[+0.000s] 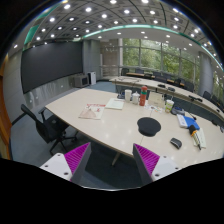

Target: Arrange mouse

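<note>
Meeting room, long pale cream table (100, 120) running away from the lens. Tool (112, 160) held high and well back from the table edge, fingers spread wide, nothing between them; magenta pads (77, 157) facing each other across an empty gap. Released, carrying nothing.

Small dark computer mouse (176, 143) lying on the table toward the right, well beyond the right finger, just beside the round black mouse mat (148, 126) but apart from it, not on it. Likely target for the arranging: mouse onto mat, judging by the pairing.

White papers (91, 113) and more sheets (115, 103) farther along the table; blue-and-white object (188, 121) past the mouse, kind unclear. Black office chair (45, 128) pulled out at the left side.

Approach stage, by the look: wide stance suits coming down over the mouse's sides. Needs a swing right and forward first. Task not yet begun on the mouse itself.
</note>
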Demonstrator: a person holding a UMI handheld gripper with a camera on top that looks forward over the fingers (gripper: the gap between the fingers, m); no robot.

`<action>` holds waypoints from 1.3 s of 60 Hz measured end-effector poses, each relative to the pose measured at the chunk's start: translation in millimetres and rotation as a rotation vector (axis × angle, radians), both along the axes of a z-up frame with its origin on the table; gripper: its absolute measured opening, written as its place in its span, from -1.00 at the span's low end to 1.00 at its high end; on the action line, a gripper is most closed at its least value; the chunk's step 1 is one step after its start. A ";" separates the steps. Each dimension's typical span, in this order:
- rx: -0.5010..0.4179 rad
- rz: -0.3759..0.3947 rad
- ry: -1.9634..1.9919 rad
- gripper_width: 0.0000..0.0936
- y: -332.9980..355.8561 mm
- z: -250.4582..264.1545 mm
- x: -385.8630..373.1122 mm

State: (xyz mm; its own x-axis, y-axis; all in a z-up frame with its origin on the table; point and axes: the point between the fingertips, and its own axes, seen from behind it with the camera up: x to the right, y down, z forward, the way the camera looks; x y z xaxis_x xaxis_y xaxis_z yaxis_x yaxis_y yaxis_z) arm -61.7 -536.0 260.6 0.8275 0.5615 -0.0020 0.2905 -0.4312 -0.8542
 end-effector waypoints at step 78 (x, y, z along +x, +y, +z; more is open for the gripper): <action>-0.066 -0.414 -0.166 0.83 414.2 -261.9 323.1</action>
